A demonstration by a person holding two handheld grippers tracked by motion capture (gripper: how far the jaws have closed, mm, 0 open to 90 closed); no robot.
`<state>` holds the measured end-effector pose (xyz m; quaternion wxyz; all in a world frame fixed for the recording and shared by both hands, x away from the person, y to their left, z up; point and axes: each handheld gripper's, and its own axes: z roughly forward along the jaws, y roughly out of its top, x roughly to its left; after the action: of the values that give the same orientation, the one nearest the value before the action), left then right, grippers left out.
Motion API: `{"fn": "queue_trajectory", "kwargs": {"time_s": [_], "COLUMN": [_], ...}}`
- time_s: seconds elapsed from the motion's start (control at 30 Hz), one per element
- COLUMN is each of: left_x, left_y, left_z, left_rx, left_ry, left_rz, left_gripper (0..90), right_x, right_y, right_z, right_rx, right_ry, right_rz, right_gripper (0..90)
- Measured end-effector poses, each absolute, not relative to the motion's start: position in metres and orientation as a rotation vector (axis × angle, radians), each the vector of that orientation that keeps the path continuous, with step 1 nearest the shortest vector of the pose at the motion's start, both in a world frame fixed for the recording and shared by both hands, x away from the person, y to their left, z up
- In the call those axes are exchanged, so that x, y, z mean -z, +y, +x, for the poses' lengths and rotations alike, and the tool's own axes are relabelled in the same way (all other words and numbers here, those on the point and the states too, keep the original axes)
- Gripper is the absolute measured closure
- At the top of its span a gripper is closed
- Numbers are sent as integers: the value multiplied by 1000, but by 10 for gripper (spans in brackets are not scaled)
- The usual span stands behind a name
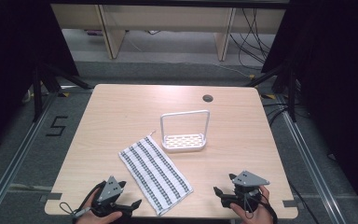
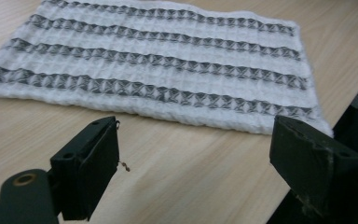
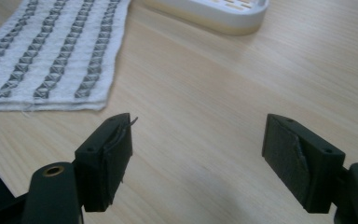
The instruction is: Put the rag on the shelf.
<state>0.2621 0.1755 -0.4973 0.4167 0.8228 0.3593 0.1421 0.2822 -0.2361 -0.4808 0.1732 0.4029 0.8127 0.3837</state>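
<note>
Left tool (image 1: 133, 205) gapes beside towel (image 1: 154, 173) lying diagonally, far-left to near-right.

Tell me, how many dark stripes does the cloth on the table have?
4. On the cloth, in the left gripper view, they run side by side along its length, from the near long edge to the far one. No fifth stripe is visible.

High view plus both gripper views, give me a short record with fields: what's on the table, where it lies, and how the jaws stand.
surface: wooden table
cloth: striped towel, folded flat, near the front edge between the grippers
rack: white rack with a tall loop handle, upright behind the towel, apart from it
left gripper: jaws wide apart, nothing between them, facing the towel's long edge
right gripper: jaws wide apart, nothing between them, over bare wood
</note>
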Motion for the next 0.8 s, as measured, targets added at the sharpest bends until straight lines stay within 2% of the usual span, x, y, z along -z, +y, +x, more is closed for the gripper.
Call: {"fn": "queue_trajectory", "kwargs": {"time_s": [0.43,0.8], "left_x": [496,500], "left_y": [148,124], "left_z": [250,245], "left_rx": [-261,-226], "left_ry": [758,664], "left_rz": [2143,2190], "left_gripper": [236,321], "right_x": [484,488], "right_y": [-193,-179], "right_z": [288,295], "right_rx": [-1102,-1094], "right_ry": [2442,2501], "right_rz": [957,935], "right_gripper": [353,401]}}
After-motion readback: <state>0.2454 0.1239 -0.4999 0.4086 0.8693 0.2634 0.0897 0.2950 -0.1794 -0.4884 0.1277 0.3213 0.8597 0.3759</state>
